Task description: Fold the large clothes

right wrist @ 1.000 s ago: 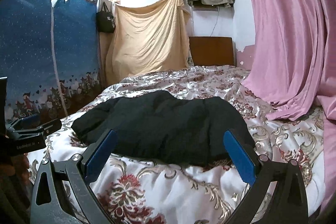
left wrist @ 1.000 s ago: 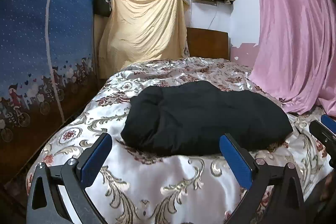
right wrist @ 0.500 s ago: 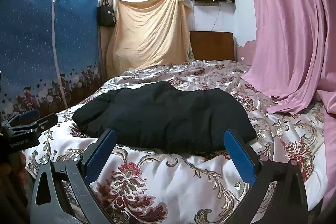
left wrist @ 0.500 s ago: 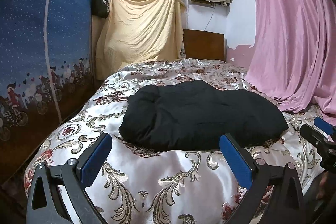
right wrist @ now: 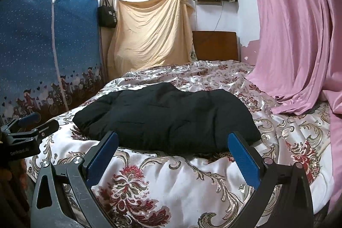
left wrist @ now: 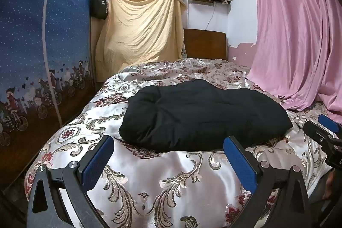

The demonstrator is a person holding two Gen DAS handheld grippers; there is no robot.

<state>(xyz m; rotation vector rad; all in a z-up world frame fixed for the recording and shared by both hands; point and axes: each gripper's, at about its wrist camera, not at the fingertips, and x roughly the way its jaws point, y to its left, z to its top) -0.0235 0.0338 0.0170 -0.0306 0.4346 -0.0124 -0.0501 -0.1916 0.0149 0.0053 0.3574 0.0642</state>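
Observation:
A black padded garment [left wrist: 201, 116] [right wrist: 168, 119] lies folded in a thick bundle on the floral satin bedspread [left wrist: 171, 181] [right wrist: 162, 185]. My left gripper [left wrist: 168, 153] hangs open in front of the bundle's near edge, a short way back from it, with nothing between its blue pads. My right gripper [right wrist: 174, 147] is open too, just before the bundle's near edge, and holds nothing. Each gripper shows in the other's view: the right one [left wrist: 322, 131] at the far right, the left one [right wrist: 32, 127] at the far left.
A blue zip wardrobe [left wrist: 36, 57] stands along the bed's left side. A pink curtain [left wrist: 299, 35] spills onto the bed's right edge. A yellow sheet [left wrist: 141, 29] hangs at the back beside the wooden headboard [left wrist: 205, 44]. A black bag [left wrist: 98, 5] hangs up left.
Both grippers have drawn back and down from the bundle, so it sits a little farther off and more bedspread shows before it. The jaws stay open and the garment has not moved.

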